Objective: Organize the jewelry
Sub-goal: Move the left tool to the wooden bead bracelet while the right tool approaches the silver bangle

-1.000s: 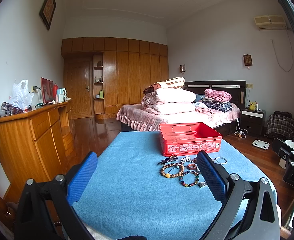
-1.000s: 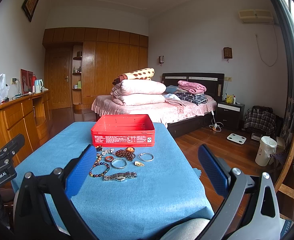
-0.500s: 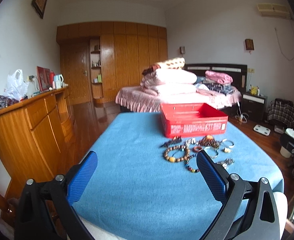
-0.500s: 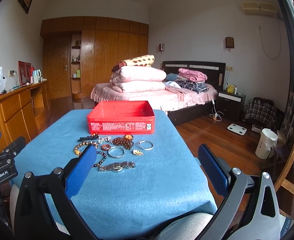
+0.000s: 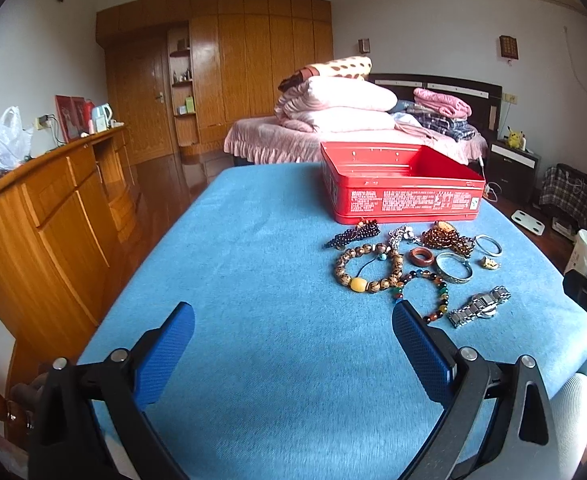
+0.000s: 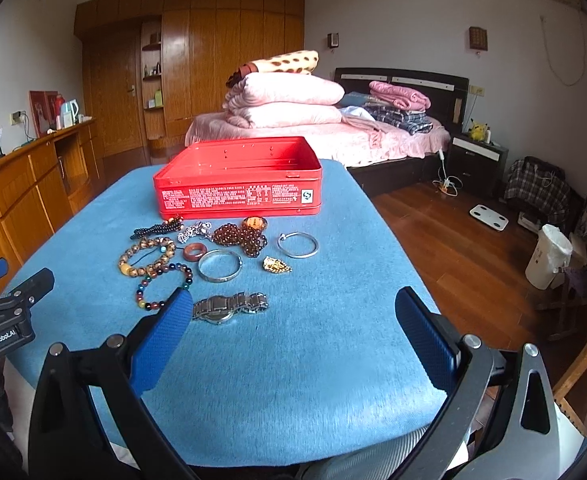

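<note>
An open red tin box [image 5: 401, 188] [image 6: 239, 184] stands on the blue cloth-covered table [image 5: 233, 280] [image 6: 313, 352]. Several jewelry pieces lie in front of it: a brown bead bracelet [image 5: 367, 266] [image 6: 146, 256], a multicolour bead bracelet [image 5: 429, 288] [image 6: 163, 284], a silver bangle [image 5: 453, 267] [image 6: 219, 266], a thin silver ring bangle [image 6: 297, 245], a metal watch [image 5: 479, 306] [image 6: 229, 306], a red-brown ring [image 5: 421, 257] [image 6: 194, 251]. My left gripper [image 5: 293, 320] is open and empty, short of the jewelry. My right gripper [image 6: 293, 312] is open and empty, its left finger near the watch.
A wooden sideboard [image 5: 41, 216] runs along the left. A bed with folded bedding [image 5: 345, 120] lies behind the table. A nightstand [image 6: 477, 160], a white bin [image 6: 549, 256] and a scale [image 6: 489, 212] are on the floor at right.
Both grippers have moved forward and tilted down toward the table; the jewelry and box look nearer and larger. Both stay open and empty.
</note>
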Action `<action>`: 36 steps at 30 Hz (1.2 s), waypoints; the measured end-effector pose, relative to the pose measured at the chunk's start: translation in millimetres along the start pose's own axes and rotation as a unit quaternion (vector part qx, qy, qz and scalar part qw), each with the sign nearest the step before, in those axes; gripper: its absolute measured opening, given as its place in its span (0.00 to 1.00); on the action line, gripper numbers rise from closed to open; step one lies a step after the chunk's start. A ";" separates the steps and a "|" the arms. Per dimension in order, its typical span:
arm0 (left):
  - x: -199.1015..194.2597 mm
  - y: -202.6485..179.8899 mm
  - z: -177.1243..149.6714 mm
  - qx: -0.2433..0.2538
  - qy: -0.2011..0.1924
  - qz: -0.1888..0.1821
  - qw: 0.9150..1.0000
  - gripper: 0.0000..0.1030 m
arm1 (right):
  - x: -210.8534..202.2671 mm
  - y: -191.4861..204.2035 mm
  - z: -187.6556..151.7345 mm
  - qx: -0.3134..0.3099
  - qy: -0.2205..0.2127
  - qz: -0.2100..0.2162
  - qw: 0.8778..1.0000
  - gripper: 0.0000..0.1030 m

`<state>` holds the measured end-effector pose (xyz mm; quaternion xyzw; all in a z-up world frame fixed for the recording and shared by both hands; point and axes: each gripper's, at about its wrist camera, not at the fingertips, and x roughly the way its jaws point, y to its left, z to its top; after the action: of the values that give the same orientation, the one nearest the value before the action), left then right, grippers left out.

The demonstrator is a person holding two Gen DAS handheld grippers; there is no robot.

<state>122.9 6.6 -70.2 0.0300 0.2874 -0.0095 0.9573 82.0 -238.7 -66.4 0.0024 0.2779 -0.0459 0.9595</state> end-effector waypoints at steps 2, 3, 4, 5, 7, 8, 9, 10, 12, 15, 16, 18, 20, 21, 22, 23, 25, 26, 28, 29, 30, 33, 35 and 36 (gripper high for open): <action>14.2 -1.6 5.0 0.003 0.013 -0.004 1.000 0.94 | 12.3 -0.9 4.6 -0.002 0.009 0.003 1.000 0.95; 20.9 -2.7 7.4 0.004 0.018 -0.004 1.000 0.94 | 19.5 -1.7 7.5 -0.003 0.013 0.003 1.000 0.95; 26.9 -3.4 9.6 0.005 0.022 -0.004 1.000 0.94 | 25.7 -1.8 10.4 -0.004 0.018 0.003 1.000 0.95; 34.0 -4.8 12.5 0.007 0.026 -0.003 1.000 0.94 | 33.0 -3.3 13.4 -0.003 0.023 0.004 1.000 0.95; 46.0 -6.6 16.6 0.010 0.036 -0.005 0.999 0.94 | 46.5 -5.5 19.2 0.000 0.033 0.007 0.999 0.95; 53.0 -6.7 18.8 0.010 0.043 -0.008 0.999 0.94 | 53.5 -7.3 22.4 0.001 0.038 0.009 0.999 0.95; 58.8 -6.4 20.7 0.008 0.049 -0.011 0.999 0.94 | 59.8 -8.1 25.2 0.001 0.044 0.010 0.999 0.95; 64.9 -6.5 23.2 0.007 0.056 -0.014 0.998 0.94 | 66.4 -8.4 27.8 -0.001 0.049 0.010 0.999 0.95; 76.4 -6.0 28.7 0.003 0.071 -0.021 0.997 0.94 | 79.0 -9.4 33.7 -0.006 0.062 0.009 0.998 0.95; 87.7 -7.3 34.9 0.001 0.081 -0.026 0.996 0.94 | 96.3 -12.1 41.0 -0.010 0.079 0.013 0.997 0.95; 91.6 -8.3 36.5 0.002 0.086 -0.025 0.996 0.94 | 102.5 -12.8 43.3 -0.011 0.085 0.013 0.996 0.95; 100.0 -10.1 39.3 0.004 0.098 -0.026 0.995 0.94 | 112.7 -12.9 46.9 -0.014 0.093 0.012 0.995 0.95; 106.1 -10.7 40.9 0.001 0.108 -0.029 0.994 0.94 | 122.1 -12.9 49.0 -0.017 0.101 0.011 0.995 0.95; 108.8 -10.6 41.3 0.000 0.112 -0.031 0.993 0.94 | 127.4 -13.6 49.9 -0.018 0.107 0.011 0.994 0.95; 110.4 -10.1 41.5 -0.001 0.115 -0.033 0.993 0.94 | 132.6 -14.6 50.7 -0.018 0.112 0.013 0.993 0.95; 112.9 -9.7 41.6 -0.003 0.119 -0.034 0.992 0.94 | 137.6 -16.2 51.6 -0.018 0.118 0.017 0.993 0.95; 115.6 -9.2 41.6 -0.004 0.124 -0.035 0.992 0.94 | 145.8 -19.5 51.5 -0.013 0.130 0.025 0.991 0.95; 117.3 -8.7 41.4 -0.005 0.127 -0.037 0.991 0.94 | 149.3 -21.5 51.0 -0.010 0.135 0.027 0.990 0.95; 119.6 -7.3 41.1 -0.006 0.132 -0.040 0.990 0.94 | 155.9 -25.1 49.9 -0.009 0.144 0.026 0.989 0.95; 121.9 -7.8 41.0 -0.007 0.135 -0.042 0.990 0.94 | 158.2 -26.4 49.6 -0.009 0.146 0.026 0.989 0.95; 123.3 -7.8 40.9 -0.007 0.138 -0.045 0.989 0.94 | 159.6 -27.7 49.5 -0.007 0.148 0.028 0.989 0.95; 126.8 -9.7 40.6 -0.007 0.144 -0.054 0.988 0.94 | 164.2 -30.6 49.5 -0.001 0.157 0.041 0.987 0.95; 129.3 -9.9 42.3 -0.007 0.149 -0.062 0.987 0.90 | 165.8 -30.1 50.5 -0.004 0.158 0.044 0.986 0.95; 131.5 -9.5 43.7 -0.008 0.152 -0.066 0.986 0.89 | 166.2 -29.8 51.4 -0.005 0.158 0.045 0.986 0.95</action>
<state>256.3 -5.8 -106.7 0.0047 0.4313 -0.0661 0.8998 246.6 -284.4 -111.0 0.0173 0.4260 -0.0001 0.9046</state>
